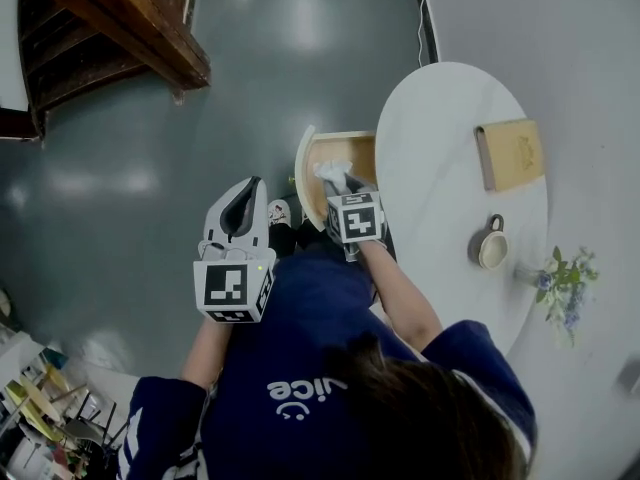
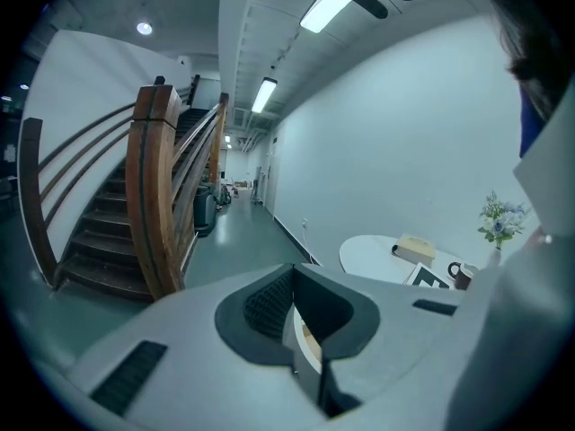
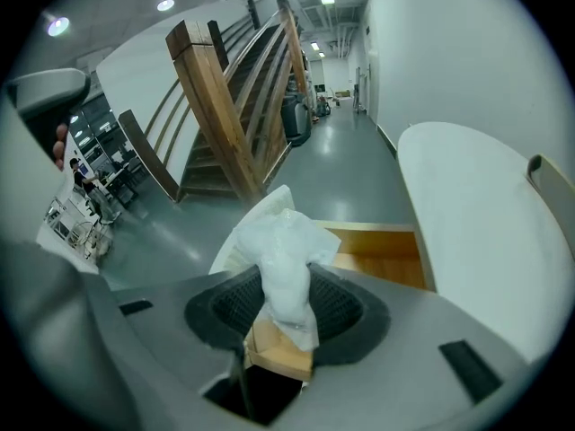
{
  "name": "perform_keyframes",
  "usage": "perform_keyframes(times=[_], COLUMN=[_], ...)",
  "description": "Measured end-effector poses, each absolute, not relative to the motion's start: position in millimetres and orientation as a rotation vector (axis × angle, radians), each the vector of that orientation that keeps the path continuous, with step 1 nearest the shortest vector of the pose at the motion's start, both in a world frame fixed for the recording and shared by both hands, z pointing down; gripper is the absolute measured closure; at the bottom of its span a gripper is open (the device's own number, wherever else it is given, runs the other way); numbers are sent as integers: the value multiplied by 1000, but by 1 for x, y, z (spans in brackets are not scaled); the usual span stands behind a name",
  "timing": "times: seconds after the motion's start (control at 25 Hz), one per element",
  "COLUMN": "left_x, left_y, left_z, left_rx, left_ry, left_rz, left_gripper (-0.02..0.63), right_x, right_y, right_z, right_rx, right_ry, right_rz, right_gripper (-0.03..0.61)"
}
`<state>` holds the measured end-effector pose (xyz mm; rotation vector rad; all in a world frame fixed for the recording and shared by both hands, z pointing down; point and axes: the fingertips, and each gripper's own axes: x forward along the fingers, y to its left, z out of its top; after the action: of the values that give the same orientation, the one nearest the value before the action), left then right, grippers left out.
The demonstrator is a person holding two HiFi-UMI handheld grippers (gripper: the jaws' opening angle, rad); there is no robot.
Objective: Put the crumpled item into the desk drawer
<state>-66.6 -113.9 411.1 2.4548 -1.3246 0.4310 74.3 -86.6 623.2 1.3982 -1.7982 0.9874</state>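
Observation:
My right gripper [image 1: 341, 185] is shut on a crumpled white paper item [image 1: 333, 173] and hangs over the open wooden drawer [image 1: 342, 141] under the round white table [image 1: 440, 138]. In the right gripper view the crumpled item [image 3: 284, 251] stands up from between the pads of the right gripper [image 3: 286, 302], with the drawer [image 3: 382, 260] just beyond it. My left gripper [image 1: 249, 186] is off to the left of the drawer, over the floor. In the left gripper view the left gripper [image 2: 292, 284] has its jaws together and holds nothing.
On the table lie a tan book [image 1: 510, 153], a mug [image 1: 491, 244] and a small bunch of flowers [image 1: 562, 284]. A wooden staircase [image 1: 110, 18] rises at the upper left. Grey floor [image 1: 150, 168] spreads left of the drawer. The person's body fills the lower part of the view.

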Motion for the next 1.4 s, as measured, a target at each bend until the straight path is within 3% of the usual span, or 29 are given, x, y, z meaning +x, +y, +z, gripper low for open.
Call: perform_keyframes(times=[1.4], left_x=[-71], left_y=[-117], left_z=[453], left_rx=[2289], left_ry=[-1384], left_rz=[594], left_gripper=[609], right_x=[79], right_y=[-105], right_z=[752], right_rx=[1120], right_ry=[-1592], right_rz=[1056], right_gripper=[416])
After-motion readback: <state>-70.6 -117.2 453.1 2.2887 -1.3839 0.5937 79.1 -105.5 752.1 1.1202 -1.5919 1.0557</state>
